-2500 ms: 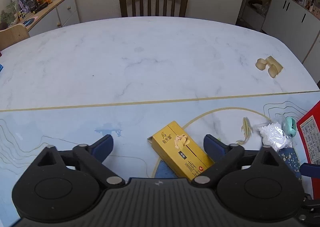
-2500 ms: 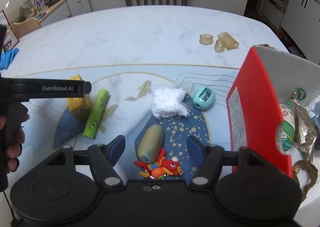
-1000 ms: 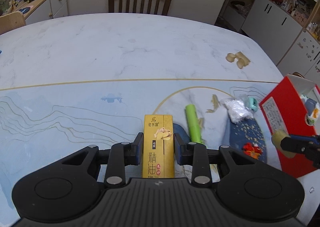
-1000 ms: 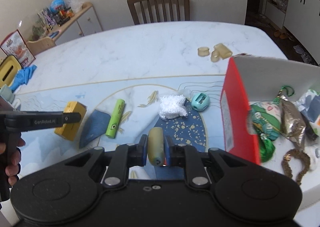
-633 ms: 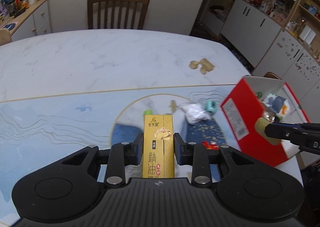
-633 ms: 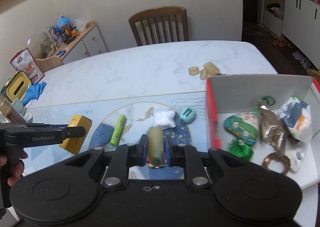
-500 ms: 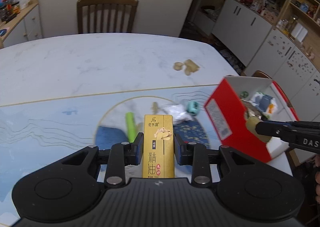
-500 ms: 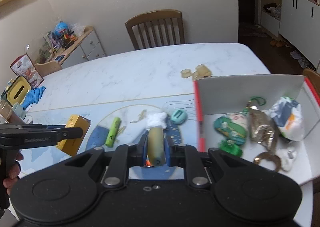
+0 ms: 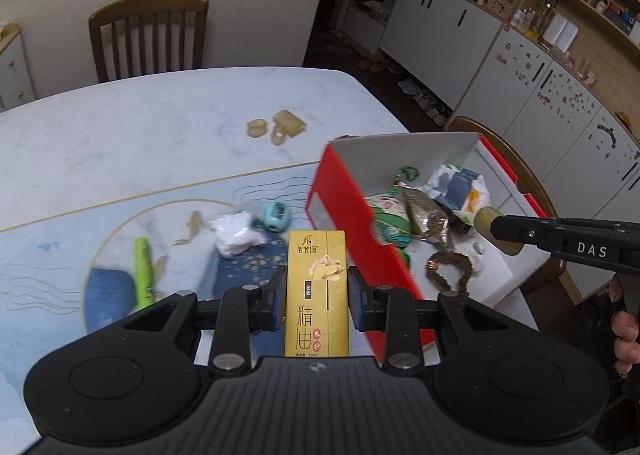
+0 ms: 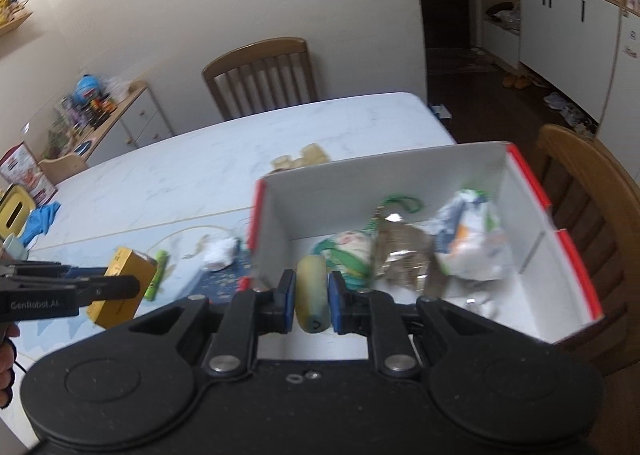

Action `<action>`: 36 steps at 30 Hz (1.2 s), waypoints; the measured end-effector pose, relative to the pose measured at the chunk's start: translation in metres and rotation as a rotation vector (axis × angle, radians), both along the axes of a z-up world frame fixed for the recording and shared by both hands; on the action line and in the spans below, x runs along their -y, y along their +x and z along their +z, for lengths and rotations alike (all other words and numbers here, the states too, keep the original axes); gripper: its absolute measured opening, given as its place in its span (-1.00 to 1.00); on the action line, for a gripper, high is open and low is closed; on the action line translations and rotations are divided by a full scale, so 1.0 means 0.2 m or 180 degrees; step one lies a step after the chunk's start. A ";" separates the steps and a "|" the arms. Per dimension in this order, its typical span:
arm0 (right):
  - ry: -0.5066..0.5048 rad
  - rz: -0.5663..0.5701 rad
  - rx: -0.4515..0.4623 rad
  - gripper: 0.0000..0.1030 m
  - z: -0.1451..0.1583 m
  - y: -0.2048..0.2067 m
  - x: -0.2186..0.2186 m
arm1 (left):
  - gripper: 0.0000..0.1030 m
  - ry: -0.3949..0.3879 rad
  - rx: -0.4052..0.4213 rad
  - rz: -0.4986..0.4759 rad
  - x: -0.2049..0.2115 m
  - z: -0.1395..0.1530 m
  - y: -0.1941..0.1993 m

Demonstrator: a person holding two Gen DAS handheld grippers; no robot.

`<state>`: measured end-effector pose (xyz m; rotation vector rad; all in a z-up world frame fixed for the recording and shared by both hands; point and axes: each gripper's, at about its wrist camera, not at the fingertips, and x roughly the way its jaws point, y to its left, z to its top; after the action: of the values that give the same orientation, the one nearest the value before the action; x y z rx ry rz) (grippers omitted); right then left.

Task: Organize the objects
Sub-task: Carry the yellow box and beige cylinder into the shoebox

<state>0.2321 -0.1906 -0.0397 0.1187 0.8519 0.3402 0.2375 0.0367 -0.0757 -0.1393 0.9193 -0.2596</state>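
My left gripper (image 9: 317, 297) is shut on a gold carton with red lettering (image 9: 317, 291), held upright above the table just left of the red box (image 9: 348, 215). My right gripper (image 10: 312, 301) is shut on a yellowish-green roll (image 10: 313, 295) and hangs over the open box (image 10: 576, 255), near its left wall. In the left wrist view the roll (image 9: 486, 217) and the right gripper sit above the box's right part. In the right wrist view the carton (image 10: 122, 287) is at the left in the left gripper. Packets, a green cord and a brown bead ring (image 9: 450, 269) lie inside the box.
On the blue mat lie a green tube (image 9: 144, 271), a white crumpled wad (image 9: 234, 233) and a teal sharpener (image 9: 276, 215). Beige pieces (image 9: 278, 127) rest further back on the marble table (image 9: 140, 135). Wooden chairs stand behind the table and to the right of the box.
Both grippers have closed on their objects, lifted them off the mat and carried them to the right. The right gripper with the roll now hangs over the red box.
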 end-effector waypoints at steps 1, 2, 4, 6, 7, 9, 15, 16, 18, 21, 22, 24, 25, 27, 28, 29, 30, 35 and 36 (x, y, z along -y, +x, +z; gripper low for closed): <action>0.0008 -0.0017 0.0010 -0.69 0.00 0.01 0.03 | -0.41 0.0006 0.0005 -0.0021 0.04 0.00 0.01; 0.0015 -0.0033 0.0017 -0.69 0.00 0.02 0.07 | -0.41 0.0015 0.0013 -0.0041 0.07 0.01 0.02; 0.0011 -0.0067 0.0028 -0.69 -0.01 0.03 0.13 | -0.41 0.0030 0.0031 -0.0076 0.15 0.02 0.03; -0.0005 -0.0107 0.0028 -0.69 -0.02 0.05 0.21 | -0.41 0.0046 0.0047 -0.0108 0.22 0.03 0.05; -0.0014 -0.0124 0.0025 -0.69 -0.02 0.07 0.25 | -0.41 0.0050 0.0054 -0.0128 0.25 0.03 0.06; -0.0038 -0.0159 0.0029 -0.69 -0.03 0.09 0.31 | -0.41 0.0067 0.0063 -0.0174 0.32 0.03 0.07; -0.0050 -0.0222 -0.0006 -0.69 -0.08 0.12 0.46 | -0.41 0.0140 0.0024 -0.0296 0.53 0.01 0.14; -0.0051 -0.0212 -0.0018 -0.69 -0.09 0.12 0.48 | -0.41 0.0153 0.0011 -0.0316 0.56 0.00 0.15; -0.0083 -0.0177 -0.0038 -0.69 -0.11 0.13 0.50 | -0.41 0.0196 -0.0027 -0.0348 0.63 -0.02 0.18; -0.0145 -0.0122 -0.0078 -0.69 -0.14 0.15 0.52 | -0.41 0.0278 -0.0091 -0.0417 0.72 -0.06 0.23; -0.0165 -0.0105 -0.0095 -0.69 -0.15 0.15 0.53 | -0.41 0.0309 -0.0124 -0.0440 0.74 -0.08 0.24; -0.0198 -0.0059 -0.0132 -0.69 -0.18 0.17 0.53 | -0.41 0.0360 -0.0225 -0.0455 0.79 -0.14 0.28; -0.0224 -0.0035 -0.0146 -0.69 -0.19 0.17 0.53 | -0.41 0.0385 -0.0281 -0.0447 0.81 -0.17 0.29; -0.0248 0.0001 -0.0191 -0.69 -0.22 0.19 0.53 | -0.41 0.0449 -0.0361 -0.0452 0.84 -0.22 0.33; -0.0234 0.0015 -0.0210 -0.69 -0.24 0.20 0.54 | -0.41 0.0487 -0.0392 -0.0452 0.85 -0.24 0.34; -0.0230 0.0028 -0.0217 -0.69 -0.25 0.20 0.54 | -0.41 0.0519 -0.0421 -0.0453 0.86 -0.27 0.35; -0.0233 0.0041 -0.0224 -0.69 -0.26 0.21 0.55 | -0.41 0.0541 -0.0448 -0.0452 0.87 -0.29 0.36; -0.0291 0.0128 -0.0259 -0.69 -0.30 0.24 0.54 | -0.41 0.0604 -0.0583 -0.0406 0.90 -0.37 0.41; -0.0303 0.0145 -0.0266 -0.69 -0.31 0.25 0.54 | -0.41 0.0607 -0.0613 -0.0407 0.91 -0.38 0.42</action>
<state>0.2820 -0.2994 -0.1022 0.0252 0.9531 0.3387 0.3211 -0.1455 -0.1527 0.0724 1.1409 -0.2786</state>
